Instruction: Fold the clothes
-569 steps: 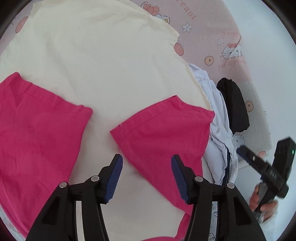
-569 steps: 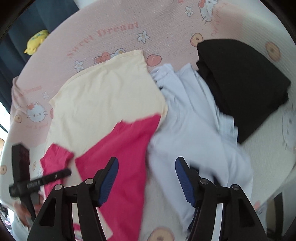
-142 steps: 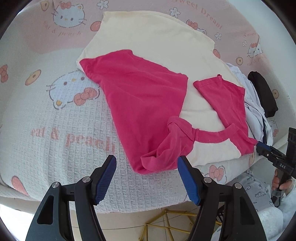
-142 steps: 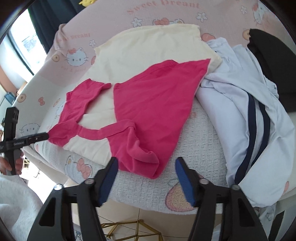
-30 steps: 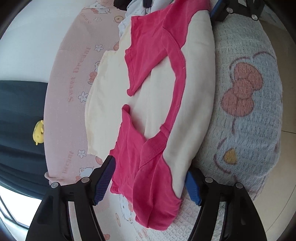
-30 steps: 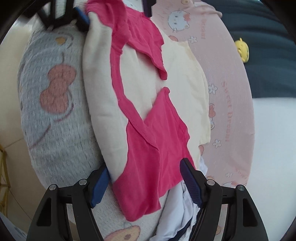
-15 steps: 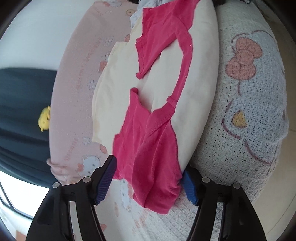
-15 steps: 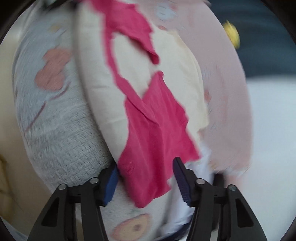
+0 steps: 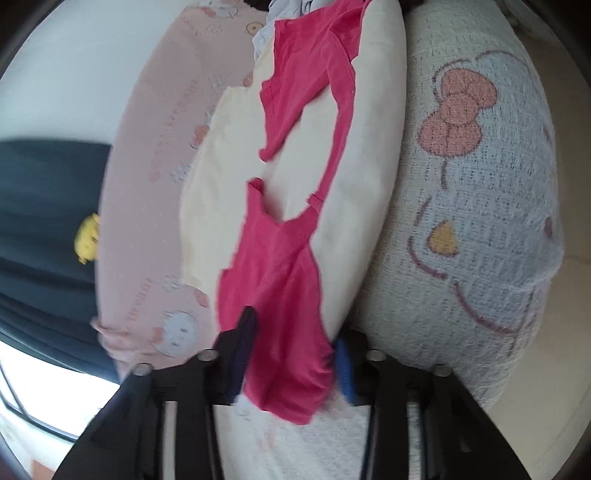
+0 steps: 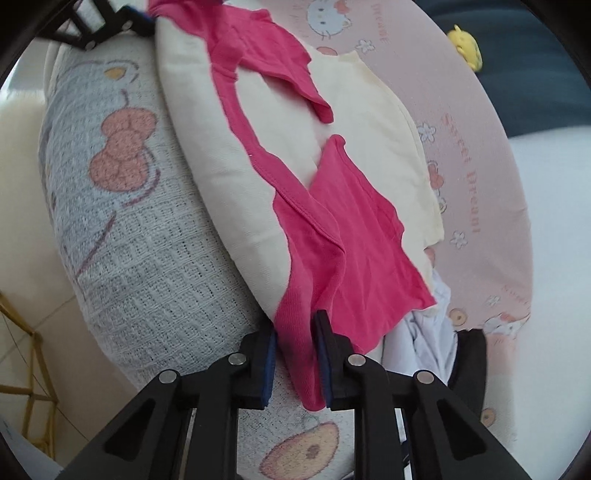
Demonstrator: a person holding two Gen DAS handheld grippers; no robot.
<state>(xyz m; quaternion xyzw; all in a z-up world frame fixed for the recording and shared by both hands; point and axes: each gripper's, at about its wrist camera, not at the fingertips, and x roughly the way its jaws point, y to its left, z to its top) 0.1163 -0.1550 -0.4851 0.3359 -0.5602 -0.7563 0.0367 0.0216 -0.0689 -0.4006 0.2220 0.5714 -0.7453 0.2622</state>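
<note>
A pink garment (image 9: 284, 258) lies stretched over a cream cloth (image 9: 369, 155) on the bed's edge. My left gripper (image 9: 291, 354) stands around one bunched end of it, its jaws partly closed with the cloth between the blue pads. My right gripper (image 10: 295, 354) is shut on the other end of the pink garment (image 10: 332, 236), its pads pinching the hem. The left gripper also shows far off in the right wrist view (image 10: 107, 18), at the pink garment's other end.
A Hello Kitty waffle blanket (image 9: 480, 221) covers the bed's front edge. A pale blue garment (image 10: 424, 332) and a black one (image 10: 469, 354) lie beside the pink one. A gold wire frame (image 10: 26, 362) stands on the floor. A yellow toy (image 10: 465, 48) sits beyond the bed.
Both grippers have closed in on the two ends of the pink garment. The right one went from open to pinching the hem; the left pads have narrowed around the bunched end.
</note>
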